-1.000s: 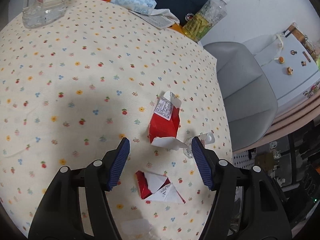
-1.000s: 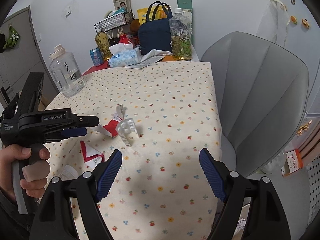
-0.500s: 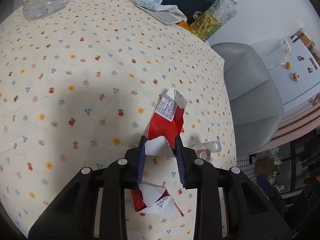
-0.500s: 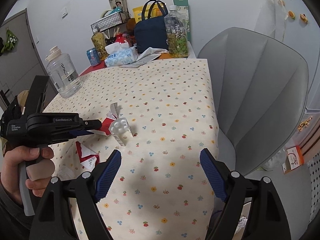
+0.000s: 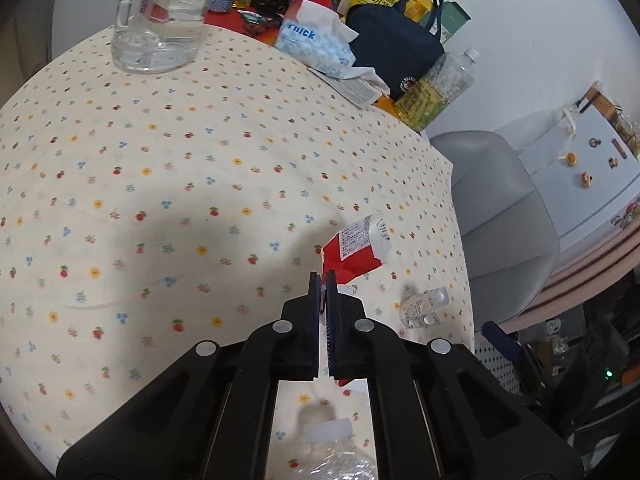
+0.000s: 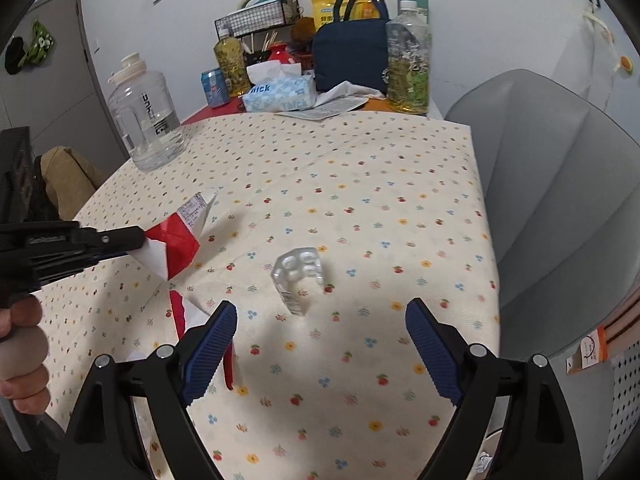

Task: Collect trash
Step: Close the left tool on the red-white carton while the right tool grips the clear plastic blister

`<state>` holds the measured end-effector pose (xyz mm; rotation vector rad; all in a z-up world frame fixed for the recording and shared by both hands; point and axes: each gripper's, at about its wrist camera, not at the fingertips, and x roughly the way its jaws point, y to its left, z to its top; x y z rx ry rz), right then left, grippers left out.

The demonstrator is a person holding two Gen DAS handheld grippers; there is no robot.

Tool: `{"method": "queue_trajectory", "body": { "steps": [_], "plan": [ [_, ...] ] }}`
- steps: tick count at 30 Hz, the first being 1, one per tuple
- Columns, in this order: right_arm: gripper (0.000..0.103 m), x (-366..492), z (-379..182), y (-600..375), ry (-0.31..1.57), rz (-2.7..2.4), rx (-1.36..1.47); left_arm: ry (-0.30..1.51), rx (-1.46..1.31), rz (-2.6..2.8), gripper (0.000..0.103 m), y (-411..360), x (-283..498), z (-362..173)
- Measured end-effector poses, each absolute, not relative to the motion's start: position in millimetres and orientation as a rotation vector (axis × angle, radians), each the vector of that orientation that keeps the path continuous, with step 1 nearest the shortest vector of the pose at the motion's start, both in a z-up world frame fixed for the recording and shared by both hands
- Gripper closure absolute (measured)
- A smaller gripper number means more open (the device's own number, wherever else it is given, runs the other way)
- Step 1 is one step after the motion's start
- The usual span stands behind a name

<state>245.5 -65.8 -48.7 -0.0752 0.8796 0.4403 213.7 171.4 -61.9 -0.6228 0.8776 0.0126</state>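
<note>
Left gripper (image 5: 322,280) clamping the near edge of a torn red-and-white carton (image 5: 354,250), lifted clear of the counter (image 5: 160,200), long axis slanting up and away toward the grey chair (image 5: 500,220). Right gripper (image 6: 320,344) opening wider, nothing between its pads, hovering near an empty blister pack (image 6: 298,276) lying beyond.

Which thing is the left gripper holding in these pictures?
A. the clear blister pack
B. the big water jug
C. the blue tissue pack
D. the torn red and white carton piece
D: the left gripper is shut on the edge of the torn red and white carton piece, which hangs above the tablecloth, while the clear blister pack lies free on the cloth.
</note>
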Motion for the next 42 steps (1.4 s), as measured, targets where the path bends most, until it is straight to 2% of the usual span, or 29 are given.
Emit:
{"method": "queue_trajectory", "body": {
  "steps": [7, 10, 12, 13, 14, 15, 17, 27, 42],
  "plan": [
    [0.019, 259, -61, -43, 0.902, 0.435, -0.117, 0.835, -0.647, 0.023, 0.100, 193, 195, -55],
    [0.024, 265, -64, -35, 0.906, 0.430, -0.130, 0.824, -0.660, 0.025, 0.100, 199, 190, -54],
    [0.033, 268, -66, -33, 0.913, 0.431, -0.132, 0.819, -0.662, 0.028, 0.100, 201, 188, -53],
    [0.044, 270, -68, -31, 0.922, 0.439, -0.129, 0.818, -0.663, 0.029, 0.100, 202, 188, -52],
    [0.059, 271, -69, -30, 0.933, 0.451, -0.125, 0.817, -0.664, 0.031, 0.100, 202, 187, -52],
    [0.068, 272, -71, -29, 0.943, 0.462, -0.121, 0.816, -0.665, 0.031, 0.100, 203, 187, -52],
    [0.079, 270, -71, -30, 0.946, 0.473, -0.116, 0.813, -0.669, 0.030, 0.100, 202, 185, -50],
    [0.082, 241, -42, -62, 0.872, 0.499, -0.074, 0.787, -0.643, -0.012, 0.100, 174, 179, -36],
    [0.081, 184, -6, -172, 0.785, 0.418, 0.088, 0.784, -0.573, -0.162, 0.100, 91, 174, -18]
  ]
}}
